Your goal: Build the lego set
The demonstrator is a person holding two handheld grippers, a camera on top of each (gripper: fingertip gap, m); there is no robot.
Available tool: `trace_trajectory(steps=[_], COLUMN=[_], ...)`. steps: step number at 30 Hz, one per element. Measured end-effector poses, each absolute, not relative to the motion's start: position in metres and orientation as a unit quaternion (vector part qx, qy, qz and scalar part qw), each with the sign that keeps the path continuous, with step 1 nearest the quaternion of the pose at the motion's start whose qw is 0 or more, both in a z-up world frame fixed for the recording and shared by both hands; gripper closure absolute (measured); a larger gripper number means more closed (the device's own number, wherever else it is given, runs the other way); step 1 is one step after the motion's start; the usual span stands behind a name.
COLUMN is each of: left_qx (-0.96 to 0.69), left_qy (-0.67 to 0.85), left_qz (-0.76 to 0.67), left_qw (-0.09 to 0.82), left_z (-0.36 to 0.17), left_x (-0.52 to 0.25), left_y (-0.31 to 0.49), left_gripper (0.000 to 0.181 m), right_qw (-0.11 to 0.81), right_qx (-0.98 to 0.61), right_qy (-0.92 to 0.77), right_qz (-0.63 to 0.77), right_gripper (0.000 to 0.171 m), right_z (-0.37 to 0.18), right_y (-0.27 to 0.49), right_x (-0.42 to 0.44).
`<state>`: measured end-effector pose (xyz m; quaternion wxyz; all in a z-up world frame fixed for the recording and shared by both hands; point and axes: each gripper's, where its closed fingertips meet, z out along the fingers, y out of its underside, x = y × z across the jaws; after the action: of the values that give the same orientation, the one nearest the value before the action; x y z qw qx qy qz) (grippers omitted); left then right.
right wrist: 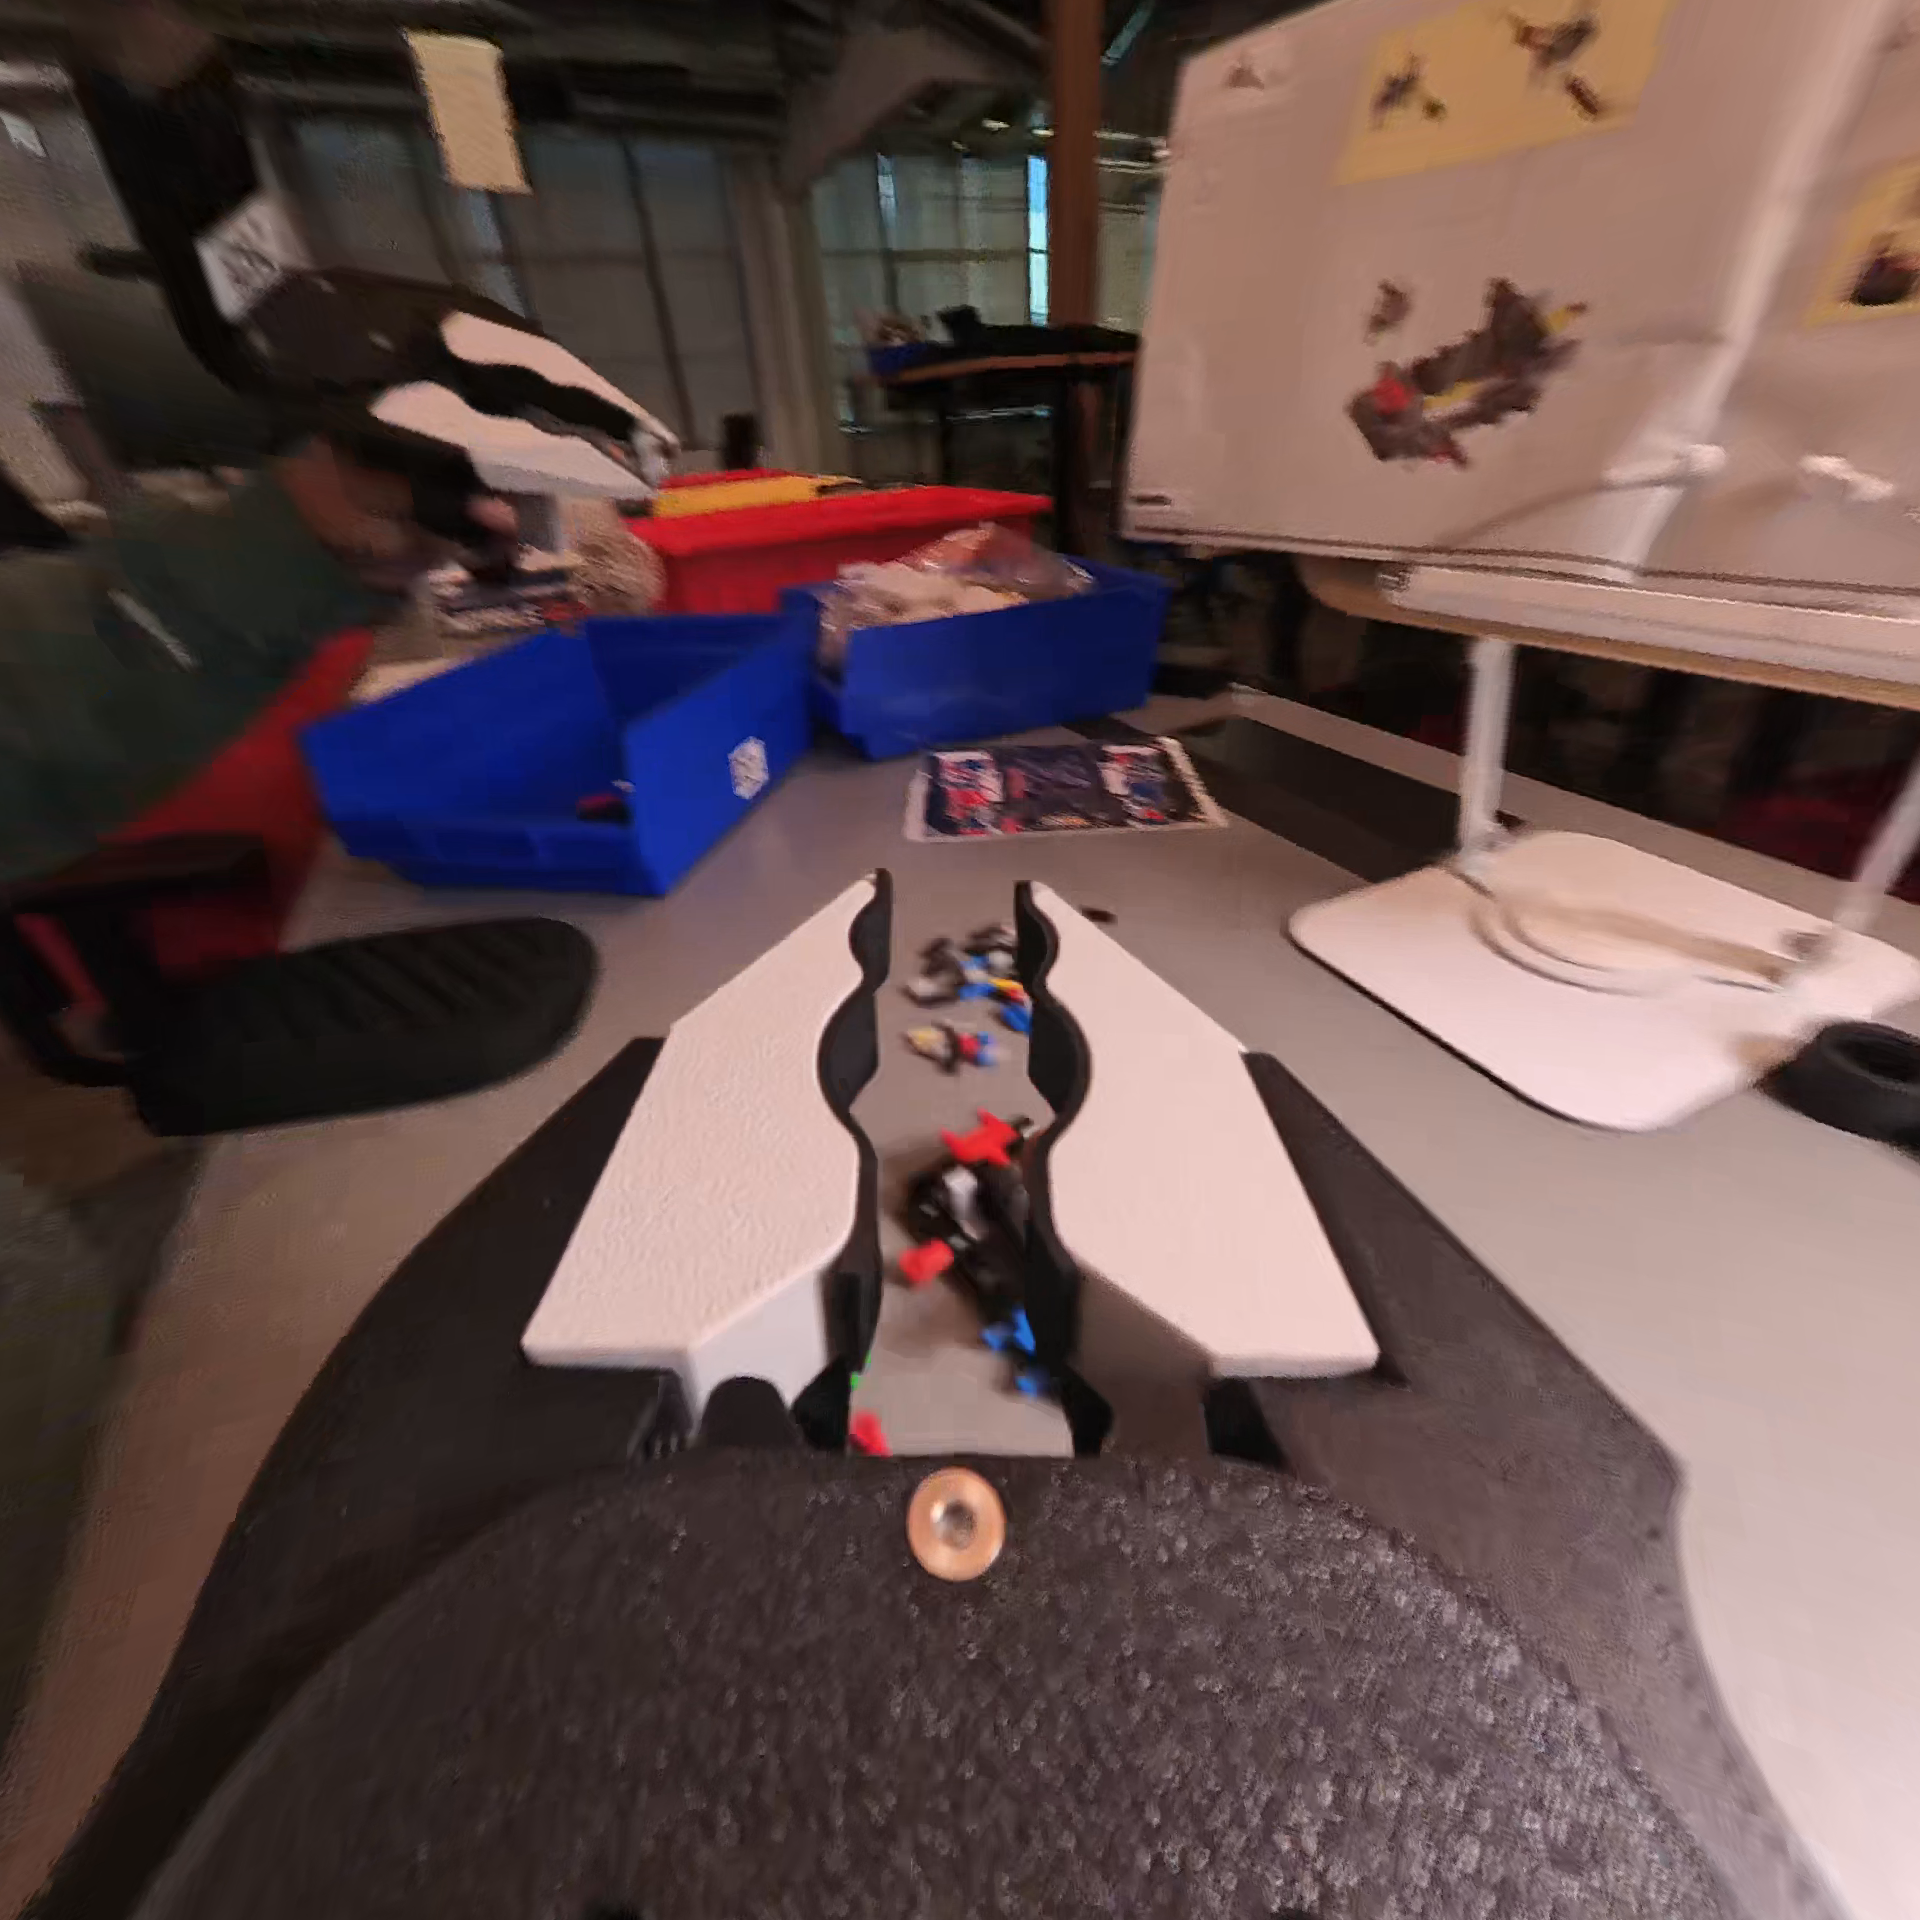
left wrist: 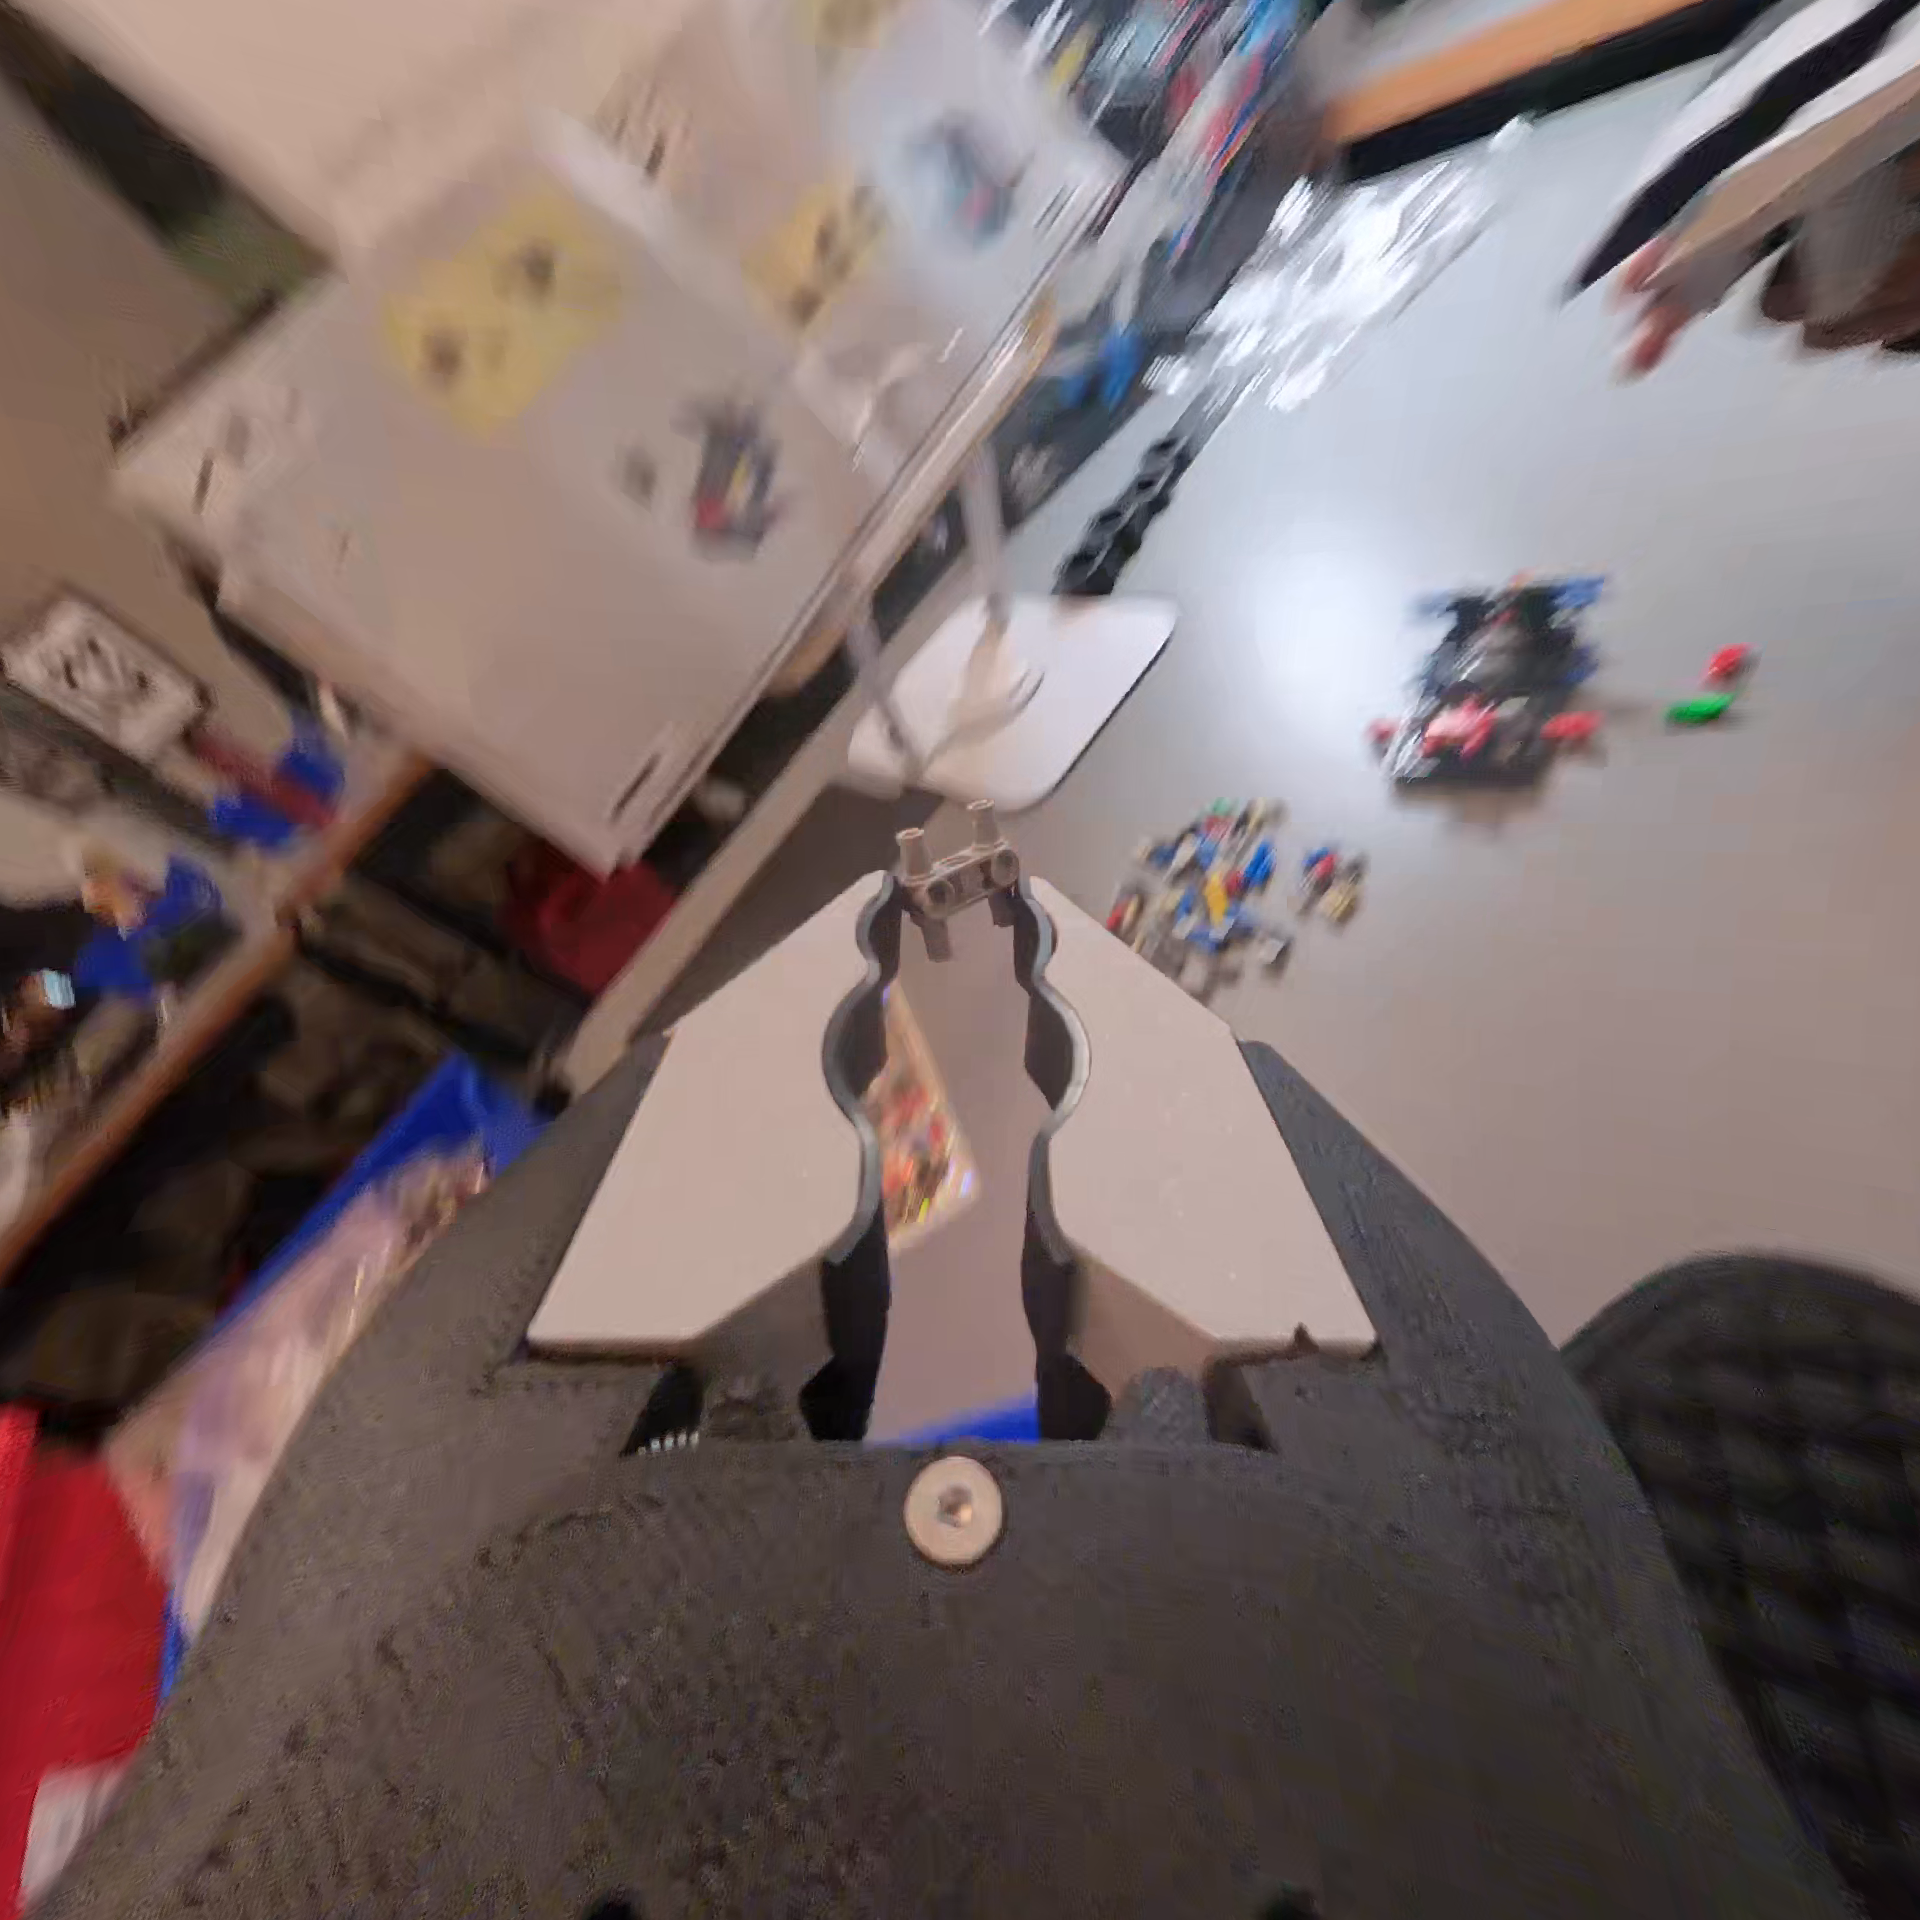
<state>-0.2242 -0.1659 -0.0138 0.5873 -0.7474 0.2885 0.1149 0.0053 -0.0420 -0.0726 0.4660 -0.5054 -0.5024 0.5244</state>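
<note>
Left gripper [left wrist: 956, 894]: its jaws are clamping one small grey lego connector piece [left wrist: 956, 868] at the tips, centre of the left wrist view, lifted off the grey table [left wrist: 1558, 1039].
Right gripper [right wrist: 948, 896]: its jaws are standing parted with nothing between them, low over the table [right wrist: 1455, 1299]; it is also showing at the upper right of the left wrist view.
Part-built lego model [left wrist: 1486, 686]: one, black with red and blue, lying on the table at right of the left wrist view.
Loose bricks: one main pile [left wrist: 1205, 904] sitting below-left of the model; one green piece [left wrist: 1699, 710] and one red piece [left wrist: 1727, 662] lying just right of it.
Bins: three blue bins [right wrist: 644, 748] and one red bin [right wrist: 831, 540] sitting at left centre of the right wrist view.
Instruction sheet [left wrist: 499, 468]: one, propped on a white stand [left wrist: 1008, 696]; blur is making any writing unreadable.
Printed sheet [right wrist: 1060, 790]: one, lying flat on the table, too blurred to read.
</note>
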Motion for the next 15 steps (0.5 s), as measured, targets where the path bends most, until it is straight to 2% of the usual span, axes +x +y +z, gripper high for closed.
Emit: trace_trajectory(steps=[3, 8, 12, 14, 15], left_qx=[-0.691, -0.637, -0.634, -0.635, -0.636], left_qy=[0.347, 0.401, 0.421, 0.434, 0.437], left_qz=[0.125, 0.099, 0.094, 0.077, 0.072], left_qw=[0.622, 0.651, 0.641, 0.635, 0.632], left_z=[-0.011, -0.019, -0.032, -0.039, -0.042], left_x=[-0.144, -0.06, -0.041, -0.035, -0.035], left_y=[-0.147, -0.128, -0.124, -0.129, -0.131], left_gripper=[0.162, 0.162, 0.162, 0.169, 0.167], right_qw=[0.411, 0.397, 0.353, 0.343, 0.329], right_qx=[-0.472, -0.45, -0.441, -0.442, -0.435], right_qy=[-0.51, -0.533, -0.534, -0.525, -0.522], right_qz=[0.591, 0.597, 0.629, 0.642, 0.655], right_gripper=[0.138, 0.134, 0.154, 0.166, 0.166], right_z=[-0.041, -0.024, -0.026, -0.029, -0.029], right_y=[-0.092, -0.126, -0.137, -0.133, -0.134], right_x=[-0.027, -0.059, -0.047, -0.037, -0.029])
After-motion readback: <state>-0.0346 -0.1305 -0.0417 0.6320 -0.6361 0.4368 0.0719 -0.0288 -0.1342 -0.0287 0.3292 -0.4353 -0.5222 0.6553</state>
